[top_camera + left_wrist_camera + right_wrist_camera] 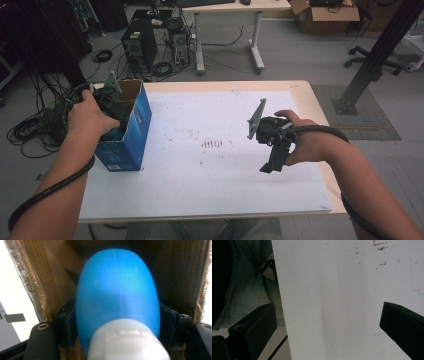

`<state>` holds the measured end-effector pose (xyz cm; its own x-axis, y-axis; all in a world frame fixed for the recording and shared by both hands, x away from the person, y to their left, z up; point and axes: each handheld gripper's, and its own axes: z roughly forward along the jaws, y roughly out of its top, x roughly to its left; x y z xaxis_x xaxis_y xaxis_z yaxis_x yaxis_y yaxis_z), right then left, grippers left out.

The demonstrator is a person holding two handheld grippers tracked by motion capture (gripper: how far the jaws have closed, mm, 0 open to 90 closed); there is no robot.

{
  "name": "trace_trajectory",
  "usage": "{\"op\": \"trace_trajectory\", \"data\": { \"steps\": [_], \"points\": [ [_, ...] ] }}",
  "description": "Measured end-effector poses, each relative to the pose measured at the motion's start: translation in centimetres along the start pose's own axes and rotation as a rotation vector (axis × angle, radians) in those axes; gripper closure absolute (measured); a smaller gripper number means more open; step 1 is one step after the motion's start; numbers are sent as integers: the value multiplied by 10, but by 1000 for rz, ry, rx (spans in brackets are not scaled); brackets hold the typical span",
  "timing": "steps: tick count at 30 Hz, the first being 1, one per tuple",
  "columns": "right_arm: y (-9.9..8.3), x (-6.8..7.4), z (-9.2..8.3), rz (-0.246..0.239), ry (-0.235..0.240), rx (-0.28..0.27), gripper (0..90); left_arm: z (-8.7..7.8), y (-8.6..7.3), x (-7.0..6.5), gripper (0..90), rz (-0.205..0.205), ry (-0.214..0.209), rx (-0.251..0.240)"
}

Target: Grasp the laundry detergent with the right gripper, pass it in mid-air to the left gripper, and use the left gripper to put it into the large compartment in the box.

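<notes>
Left gripper view: blue bottle (117,290) inside cardboard box (37,277), left gripper (117,322) jaws flanking, grip unclear

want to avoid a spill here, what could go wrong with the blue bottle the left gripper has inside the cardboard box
1. The blue bottle sits between the left gripper fingers, but whether they still press it is unclear; it could drop or tip inside the blue cardboard box.
2. The box stands at the table edge; pulling the gripper out could drag it off.
3. The box walls are close, so the fingers may catch on them.
</notes>
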<state>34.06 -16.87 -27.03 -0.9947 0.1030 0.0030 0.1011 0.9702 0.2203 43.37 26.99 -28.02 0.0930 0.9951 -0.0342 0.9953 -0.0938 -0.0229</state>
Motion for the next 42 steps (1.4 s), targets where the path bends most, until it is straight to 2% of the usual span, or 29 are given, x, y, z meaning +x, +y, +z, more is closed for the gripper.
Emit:
{"op": "trace_trajectory", "data": {
  "steps": [12, 17, 30, 38, 39, 42],
  "points": [
    [-3, 1, 0, -1, -1, -10, 12, -11, -1, -4, 276, -1, 24, -14],
    [-4, 1, -1, 0, -1, -15, 12, -20, -3, -6, 212, 9, 38, -29],
    [-2, 1, -1, -2, -3, -17, 12, -39, -9, -6, 174, 16, 43, -50],
    [1, 0, -2, -7, -2, -10, 12, -55, -14, -9, 125, 63, 31, -77],
    [1, 0, -2, -7, -2, -10, 12, -58, -15, -10, 125, 83, 33, -86],
    [2, -1, -2, -9, -2, -6, 12, -63, -16, -12, 96, 108, 32, -92]
  ]
}}
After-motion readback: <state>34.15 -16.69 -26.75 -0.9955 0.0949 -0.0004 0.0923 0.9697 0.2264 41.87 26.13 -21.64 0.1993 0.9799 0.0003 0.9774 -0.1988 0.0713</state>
